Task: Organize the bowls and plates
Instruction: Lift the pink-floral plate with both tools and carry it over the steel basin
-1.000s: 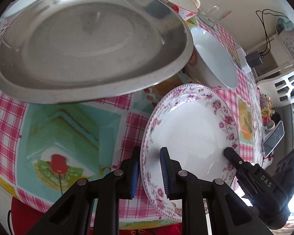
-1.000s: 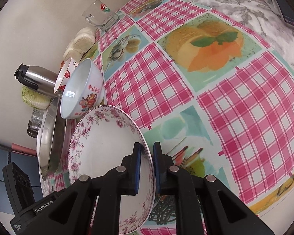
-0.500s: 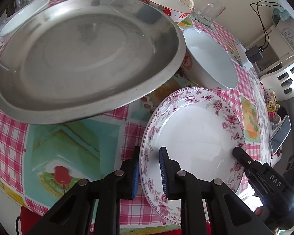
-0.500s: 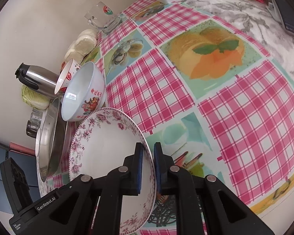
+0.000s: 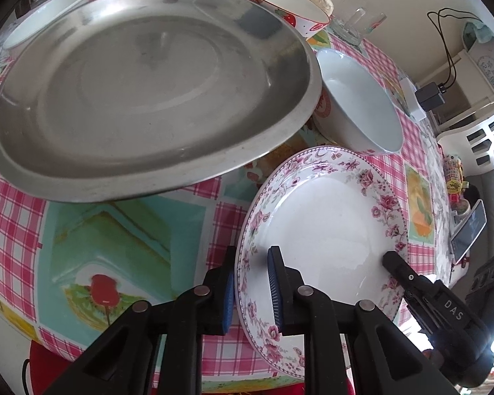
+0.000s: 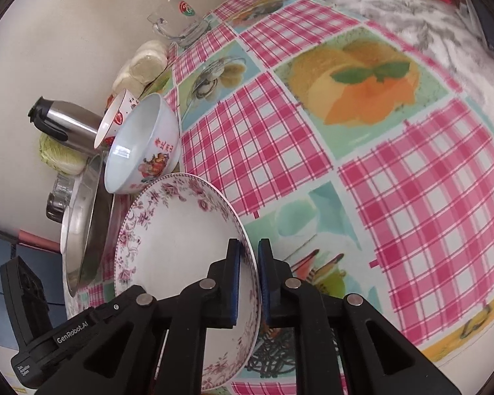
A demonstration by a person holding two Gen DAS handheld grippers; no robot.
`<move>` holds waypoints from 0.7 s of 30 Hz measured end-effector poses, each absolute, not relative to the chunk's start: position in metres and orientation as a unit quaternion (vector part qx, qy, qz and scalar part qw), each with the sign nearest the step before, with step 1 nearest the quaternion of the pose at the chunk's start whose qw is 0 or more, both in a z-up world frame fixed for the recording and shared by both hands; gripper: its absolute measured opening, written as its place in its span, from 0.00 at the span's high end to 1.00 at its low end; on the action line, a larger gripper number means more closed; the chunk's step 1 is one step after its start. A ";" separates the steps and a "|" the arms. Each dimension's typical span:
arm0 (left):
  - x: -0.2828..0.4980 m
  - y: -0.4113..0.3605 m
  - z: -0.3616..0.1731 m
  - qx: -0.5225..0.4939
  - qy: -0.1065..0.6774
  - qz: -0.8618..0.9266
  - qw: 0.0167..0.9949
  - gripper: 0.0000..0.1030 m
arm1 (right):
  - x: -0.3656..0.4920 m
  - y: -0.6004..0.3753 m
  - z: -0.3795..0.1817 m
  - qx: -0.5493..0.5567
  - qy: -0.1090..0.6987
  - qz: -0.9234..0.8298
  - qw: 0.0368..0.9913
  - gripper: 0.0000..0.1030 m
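I am holding the floral plate (image 5: 326,223) between 2 grippers, and the biggest risk is sitting right beside it: the steel tray (image 5: 148,85) is overhanging toward the plate's far rim, so a careless swing in that direction is going to knock china against steel. Next in size, the white bowl (image 5: 362,115) is standing just past the plate's far edge and touching the tray's rim; lifting the plate tilted forward is likely to clip it. The plate itself is the weak point, I judge, because glazed china is slick and each grip is only a thin bite on the rim.

The left gripper (image 5: 250,283) is straddling the near-left rim, its jaws nearly closed, the outer pad on the underside and the inner pad on the plate's face; I am reading that as a grip. The right gripper (image 6: 248,276) is clamped tight on the opposite rim. If 1 hand is pulling ahead of the other, the plate could twist out.

For room, the checked worktop (image 6: 411,197) to the right is lying bare, while the near edge is running close under the plate. The strawberry bowl (image 5: 283,3) and glass mug (image 6: 178,21) are standing well apart at the wall.
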State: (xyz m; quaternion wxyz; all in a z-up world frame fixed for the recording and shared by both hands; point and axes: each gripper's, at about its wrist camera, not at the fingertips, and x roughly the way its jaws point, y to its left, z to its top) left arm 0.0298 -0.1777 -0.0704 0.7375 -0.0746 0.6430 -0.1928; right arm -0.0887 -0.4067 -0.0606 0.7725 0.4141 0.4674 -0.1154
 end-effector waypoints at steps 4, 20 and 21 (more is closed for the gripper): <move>0.029 -0.178 -0.070 -0.072 0.642 -0.192 0.739 0.81 | -0.090 -0.406 -0.061 0.417 0.464 -0.114 0.773 0.88; 0.022 -0.170 -0.049 -0.077 0.625 -0.201 0.750 0.80 | -0.093 -0.400 -0.024 0.398 0.432 -0.088 0.805 0.88; 0.023 -0.170 -0.047 -0.077 0.625 -0.202 0.750 0.80 | -0.095 -0.400 -0.023 0.396 0.431 -0.089 0.806 0.88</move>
